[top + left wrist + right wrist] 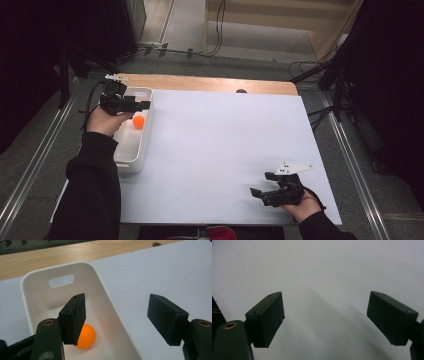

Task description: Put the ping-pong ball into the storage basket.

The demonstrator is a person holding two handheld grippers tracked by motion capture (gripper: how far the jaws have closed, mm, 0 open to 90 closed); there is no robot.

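Note:
An orange ball (138, 121) (85, 336) lies on the floor of a white tray (131, 161) (100, 281) at the table's left edge. My left gripper (141, 105) (119, 318) hovers over the tray's far end, open, its jaws apart with nothing between them; the ball lies below and behind its left jaw. My right gripper (261, 193) (329, 318) rests near the front right of the white sheet (225, 145), open, with bare sheet between its jaws.
The tray has a handle slot (61, 280) in its far wall. A wooden strip (210, 83) runs along the table's far edge. Cables and stand legs (320, 70) lie on the floor beyond the table.

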